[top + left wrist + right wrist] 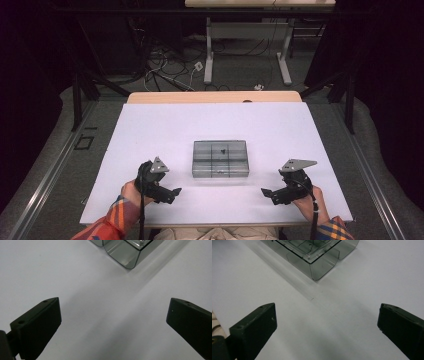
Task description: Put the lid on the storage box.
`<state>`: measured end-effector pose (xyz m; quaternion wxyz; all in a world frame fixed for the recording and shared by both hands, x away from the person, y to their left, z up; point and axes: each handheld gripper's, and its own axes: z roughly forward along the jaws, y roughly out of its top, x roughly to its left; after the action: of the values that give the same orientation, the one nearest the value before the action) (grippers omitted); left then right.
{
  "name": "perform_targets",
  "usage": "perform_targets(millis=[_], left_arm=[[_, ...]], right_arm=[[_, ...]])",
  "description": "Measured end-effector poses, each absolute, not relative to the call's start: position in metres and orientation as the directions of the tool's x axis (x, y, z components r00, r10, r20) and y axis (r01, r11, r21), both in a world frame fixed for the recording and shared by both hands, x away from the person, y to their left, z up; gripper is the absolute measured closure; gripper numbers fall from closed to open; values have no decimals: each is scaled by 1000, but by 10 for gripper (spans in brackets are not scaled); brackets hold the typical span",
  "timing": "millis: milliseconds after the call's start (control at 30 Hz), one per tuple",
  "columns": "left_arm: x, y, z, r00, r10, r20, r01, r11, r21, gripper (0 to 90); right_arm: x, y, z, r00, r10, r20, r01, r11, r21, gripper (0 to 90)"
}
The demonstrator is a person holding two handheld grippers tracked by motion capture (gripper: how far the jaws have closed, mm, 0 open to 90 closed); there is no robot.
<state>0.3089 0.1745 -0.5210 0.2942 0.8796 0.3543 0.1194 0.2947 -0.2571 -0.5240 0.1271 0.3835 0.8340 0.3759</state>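
Note:
A clear grey plastic compartment box [220,158] lies shut in the middle of the white table [150,130], with a small dark item visible inside one compartment. My left gripper [175,192] rests near the front edge, left of the box, jaws wide apart over bare table. My right gripper [265,193] sits to the box's front right, also open with nothing between its fingers. A corner of the box [125,255] shows at the top of the left gripper view. In the right gripper view the box [317,257] lies ahead, its latch tabs toward me.
A wooden strip [215,97] runs along the table's far edge. Beyond it are desk legs [208,50] and loose cables [165,70] on the floor. Dark stand legs [77,97] flank the table on both sides.

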Motion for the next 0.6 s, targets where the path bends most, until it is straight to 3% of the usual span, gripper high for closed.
perform_targets(millis=[600], left_arm=[[303,184,-527,712,702,-7,568,-570,594,0]], right_arm=[[282,-266,-526,-654,754,67,557,419,717,15]])
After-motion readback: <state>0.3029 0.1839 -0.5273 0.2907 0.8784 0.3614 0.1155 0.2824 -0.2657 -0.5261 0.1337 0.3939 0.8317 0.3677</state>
